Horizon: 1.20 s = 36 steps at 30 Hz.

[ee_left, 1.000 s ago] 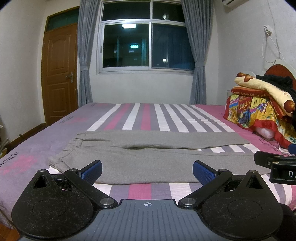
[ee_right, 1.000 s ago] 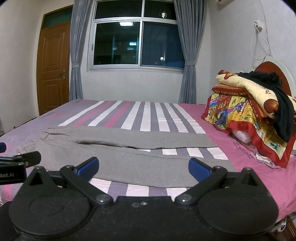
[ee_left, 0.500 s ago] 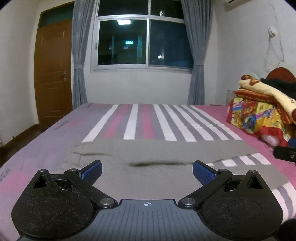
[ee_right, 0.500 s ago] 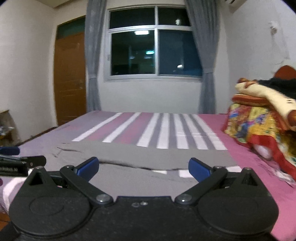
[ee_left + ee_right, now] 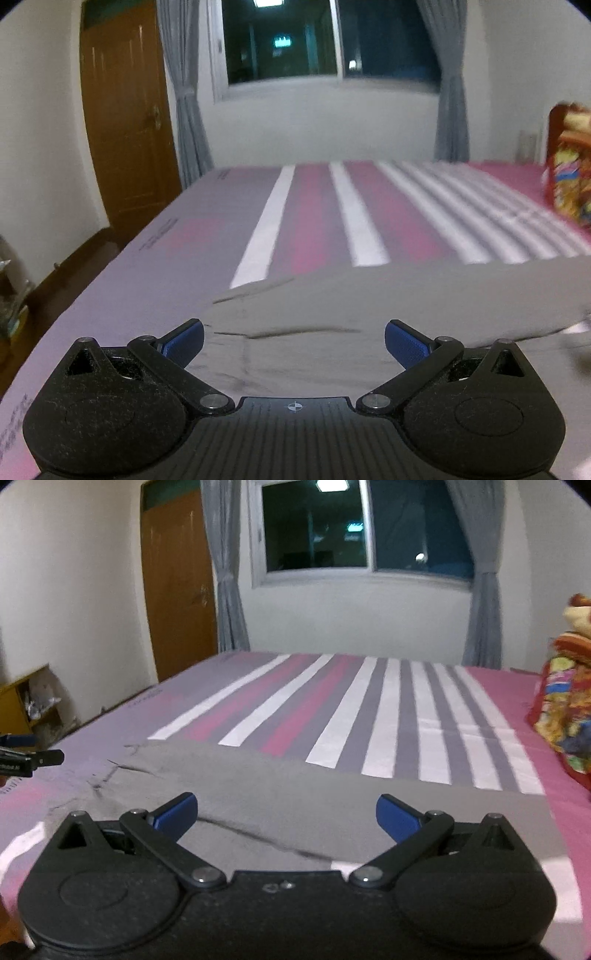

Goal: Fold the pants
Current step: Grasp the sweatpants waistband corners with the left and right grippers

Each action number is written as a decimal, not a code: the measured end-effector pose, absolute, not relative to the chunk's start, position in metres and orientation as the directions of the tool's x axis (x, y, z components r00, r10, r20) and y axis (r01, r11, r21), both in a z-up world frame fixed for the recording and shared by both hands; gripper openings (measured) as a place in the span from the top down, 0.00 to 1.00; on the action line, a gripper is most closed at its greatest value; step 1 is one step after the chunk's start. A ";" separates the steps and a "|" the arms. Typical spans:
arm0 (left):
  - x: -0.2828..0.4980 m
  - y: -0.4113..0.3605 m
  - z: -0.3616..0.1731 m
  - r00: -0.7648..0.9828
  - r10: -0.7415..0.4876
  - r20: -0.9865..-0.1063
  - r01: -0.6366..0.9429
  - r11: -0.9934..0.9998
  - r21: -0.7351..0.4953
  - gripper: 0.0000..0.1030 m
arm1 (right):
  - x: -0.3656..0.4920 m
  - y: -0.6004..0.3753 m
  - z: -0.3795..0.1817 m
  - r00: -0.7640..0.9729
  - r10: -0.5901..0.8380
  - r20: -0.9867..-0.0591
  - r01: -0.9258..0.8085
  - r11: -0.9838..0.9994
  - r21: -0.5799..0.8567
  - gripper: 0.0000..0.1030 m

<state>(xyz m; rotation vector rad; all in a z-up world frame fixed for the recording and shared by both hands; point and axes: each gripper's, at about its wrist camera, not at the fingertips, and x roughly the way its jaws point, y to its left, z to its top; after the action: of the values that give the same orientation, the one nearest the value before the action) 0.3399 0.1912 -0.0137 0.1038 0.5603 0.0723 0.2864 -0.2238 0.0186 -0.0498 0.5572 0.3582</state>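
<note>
Bedroom w/ a dark window (image 5: 365,528), grey curtains and a brown door (image 5: 125,122); a striped bed (image 5: 373,709) is taking up most of both views. The pants (image 5: 295,794), grey, are lying flat on the near part of the bed, long axis running left-right across both cams, i.e. crosswise to the way the tongs are pointing.

Left tongs (image 5: 294,341) are sitting low over the wrinkled, bunched end of the pants (image 5: 332,314), prob. the waist, w/ blue pads spread wide and nothing between them. Cloth is lying straight ahead and under the tips; can't tell if they're touching it.

Right tongs (image 5: 287,816) are also gaping wide and empty, hanging over the leg section. A dark seam btw the two legs is running diagonally under them, and the hem end is stopping off to the right. The left tongs are poking into the right view at far left.

So each side is nearer its own end: left to waist, right to hems. Judging from that, the next grab is likely an edge pinch at both ends, so the far leg can be laid over the near one along that long axis. Left view is blurry.
</note>
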 end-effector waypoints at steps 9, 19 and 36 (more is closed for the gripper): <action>0.501 0.263 -0.085 0.722 0.040 -0.690 0.057 0.992 0.116 0.06 | 0.454 -0.176 -0.043 0.647 0.448 -0.617 -0.532 0.845 0.055 0.14; 0.575 0.302 -0.125 0.628 -0.056 -0.776 0.166 0.984 0.063 0.29 | 0.534 -0.147 -0.110 0.426 0.490 -0.761 -0.680 0.728 0.088 0.23; 0.588 0.303 -0.150 0.640 -0.159 -0.752 0.182 0.982 -0.053 0.80 | 0.545 -0.150 -0.113 0.311 0.492 -0.814 -0.732 0.670 0.125 0.77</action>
<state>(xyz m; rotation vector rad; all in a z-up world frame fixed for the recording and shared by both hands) 0.5883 0.3033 -0.1497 0.0284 0.8545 -0.1944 0.5450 -0.1501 -0.1126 -0.2902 0.9547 0.8227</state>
